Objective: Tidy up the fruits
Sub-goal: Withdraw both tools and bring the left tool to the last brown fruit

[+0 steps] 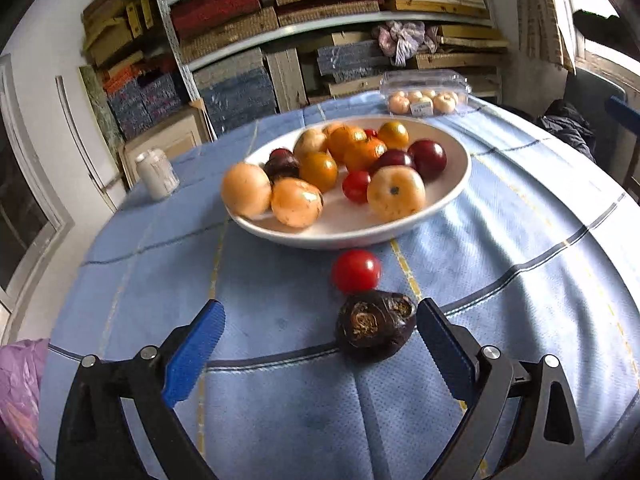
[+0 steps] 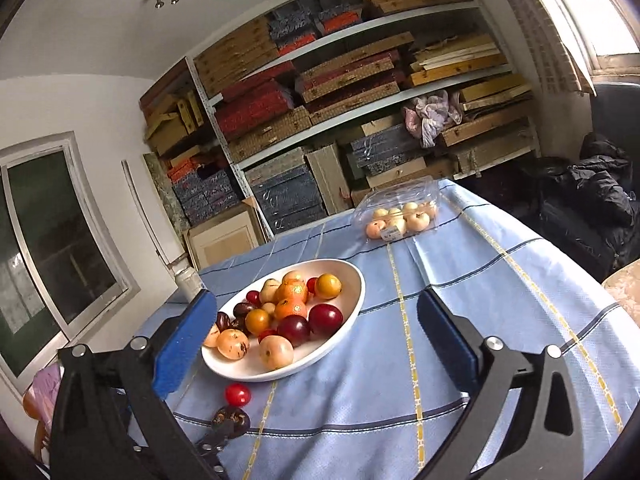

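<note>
My left gripper (image 1: 320, 344) is wide open with a dark water chestnut (image 1: 375, 330) sitting between the fingers, right up by the right one — nothing gripped. A red cherry tomato (image 1: 356, 271) lies just past it, near the white bowl (image 1: 452, 188) of fruit. Right gripper (image 2: 316, 338) hangs open too, above the blue tablecloth (image 2: 460, 304).

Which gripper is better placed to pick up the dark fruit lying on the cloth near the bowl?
Left. The left gripper is open with the dark fruit already between its jaws, close to the right one. The right gripper is open too, but higher and aimed at the bowl.
</note>
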A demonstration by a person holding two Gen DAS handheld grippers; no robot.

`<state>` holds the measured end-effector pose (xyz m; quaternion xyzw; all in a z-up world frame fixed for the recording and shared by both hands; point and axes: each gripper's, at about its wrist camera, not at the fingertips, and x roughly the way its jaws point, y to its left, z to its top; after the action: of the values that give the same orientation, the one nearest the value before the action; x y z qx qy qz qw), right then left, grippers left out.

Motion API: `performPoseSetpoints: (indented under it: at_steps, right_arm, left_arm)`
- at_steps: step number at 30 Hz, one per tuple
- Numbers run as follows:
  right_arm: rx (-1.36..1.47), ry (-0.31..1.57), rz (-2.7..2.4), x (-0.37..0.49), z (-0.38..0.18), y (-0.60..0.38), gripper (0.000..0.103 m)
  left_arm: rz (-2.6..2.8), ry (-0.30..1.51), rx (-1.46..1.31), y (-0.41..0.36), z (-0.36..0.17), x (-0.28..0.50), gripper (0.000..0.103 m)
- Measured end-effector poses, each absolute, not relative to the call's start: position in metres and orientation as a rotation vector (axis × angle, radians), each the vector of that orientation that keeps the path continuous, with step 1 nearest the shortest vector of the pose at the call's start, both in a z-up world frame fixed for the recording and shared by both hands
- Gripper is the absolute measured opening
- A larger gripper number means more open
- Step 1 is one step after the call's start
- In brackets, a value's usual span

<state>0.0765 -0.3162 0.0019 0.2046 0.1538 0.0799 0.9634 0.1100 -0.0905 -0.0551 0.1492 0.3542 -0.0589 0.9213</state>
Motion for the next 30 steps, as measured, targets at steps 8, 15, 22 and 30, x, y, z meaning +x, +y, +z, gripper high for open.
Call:
performPoseSetpoints:
  at_steps: [8, 15, 22, 30]
  right_arm:
    - [0.423, 0.337, 0.170, 0.079, 0.000, -0.315, 0.098]
    - [0.431, 0.366, 0.186, 0.084, -0.004, -0.314, 0.098]
    - [0.360, 0.471, 0.296, 0.093, -0.016, -0.285, 0.098]
    - [0.024, 0.631, 0.411, 0.090, -0.044, -0.183, 0.098]
  left_arm:
    - [-0.143, 0.824, 0.283, -0.089, -0.067, 0.131, 0.097]
    - [-0.025, 0.820, 0.273, -0.045, -0.065, 0.135, 0.097]
    - [0.007, 0.882, 0.111, 0.006, -0.063, 0.143, 0.099]
    - [-0.002, 0.920, 0.054, 0.017, -0.067, 0.146, 0.099]
